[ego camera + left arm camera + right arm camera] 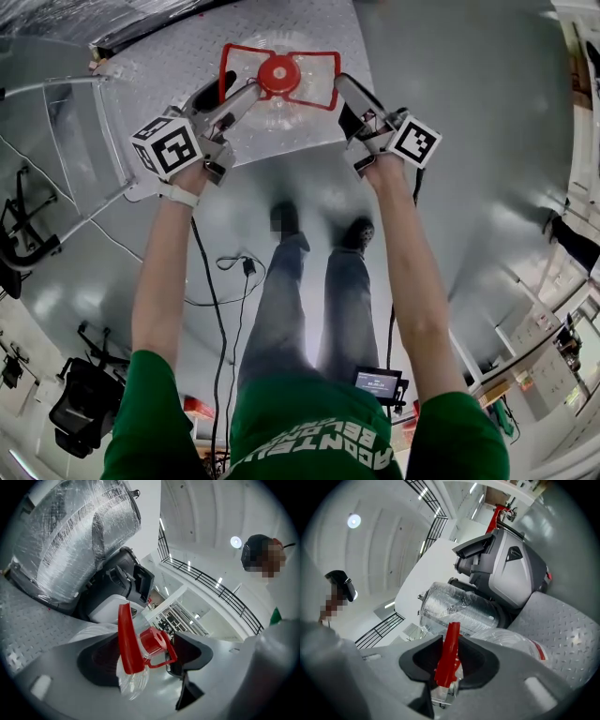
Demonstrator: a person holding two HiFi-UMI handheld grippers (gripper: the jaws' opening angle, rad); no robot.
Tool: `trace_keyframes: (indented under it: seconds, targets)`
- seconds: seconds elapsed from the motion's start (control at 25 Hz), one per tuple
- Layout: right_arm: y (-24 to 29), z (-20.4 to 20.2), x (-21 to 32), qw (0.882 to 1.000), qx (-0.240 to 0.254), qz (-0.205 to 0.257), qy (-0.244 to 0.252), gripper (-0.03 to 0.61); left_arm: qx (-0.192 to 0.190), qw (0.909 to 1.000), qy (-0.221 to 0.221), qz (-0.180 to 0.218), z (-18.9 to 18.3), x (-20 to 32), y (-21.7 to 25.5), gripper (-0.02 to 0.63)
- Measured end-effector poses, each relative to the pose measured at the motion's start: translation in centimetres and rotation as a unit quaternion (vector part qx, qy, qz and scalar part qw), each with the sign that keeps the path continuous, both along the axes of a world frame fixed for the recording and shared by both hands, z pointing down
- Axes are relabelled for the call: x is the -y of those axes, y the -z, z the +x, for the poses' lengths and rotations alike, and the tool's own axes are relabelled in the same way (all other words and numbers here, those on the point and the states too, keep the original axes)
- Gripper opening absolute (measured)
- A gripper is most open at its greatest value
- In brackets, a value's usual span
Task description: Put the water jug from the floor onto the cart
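A clear water jug (281, 105) with a red cap (279, 73) and a red handle frame (323, 58) stands upright on the cart's grey checker-plate deck (178, 58). My left gripper (246, 84) is at the handle's left side, jaws spread wide. In the left gripper view the red handle strip (125, 639) sits between the left gripper's (145, 660) open jaws, with no pad pressing on it. My right gripper (343, 86) is shut on the handle's right side. In the right gripper view the red strip (449, 653) is pinched inside the right gripper (449, 665).
The cart's rail and clear panel (84, 141) rise at the left. A plastic-wrapped cylinder (79, 531) and a grey machine (511, 569) stand behind the cart. The person's feet (319, 230) and a cable (225, 272) are on the glossy floor. Shelving (534, 347) is at the right.
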State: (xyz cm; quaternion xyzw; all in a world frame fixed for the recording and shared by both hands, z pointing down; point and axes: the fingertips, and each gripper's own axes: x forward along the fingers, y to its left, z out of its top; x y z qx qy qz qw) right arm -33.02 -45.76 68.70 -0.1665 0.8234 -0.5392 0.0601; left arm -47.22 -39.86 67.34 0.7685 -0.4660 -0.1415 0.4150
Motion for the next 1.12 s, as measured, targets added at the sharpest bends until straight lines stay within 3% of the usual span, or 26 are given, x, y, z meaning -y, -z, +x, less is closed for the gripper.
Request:
trace_keyframes:
  seconds: [0.16, 0.36, 0.96, 1.12]
  targets:
    - [0.1, 0.1, 1.1, 1.0, -0.016, 0.01, -0.018, 0.092, 0.0, 1.0, 0.007, -0.001, -0.3, 0.1, 0.2, 0.426]
    - [0.0, 1.0, 1.8, 0.998, -0.022, 0.002, -0.05, 0.106, 0.001, 0.9999, 0.012, 0.0, -0.8, -0.6, 0.2, 0.431]
    - [1.6, 4.4, -2.0, 0.998, -0.038, 0.034, -0.037, 0.1, -0.005, 0.9993, 0.036, 0.003, 0.6, -5.4, 0.9, 0.324]
    - [2.1, 5.6, -3.4, 0.997, -0.046, 0.049, -0.026, 0.032, -0.002, 0.9995, 0.029, 0.008, 1.7, -6.7, 1.8, 0.289]
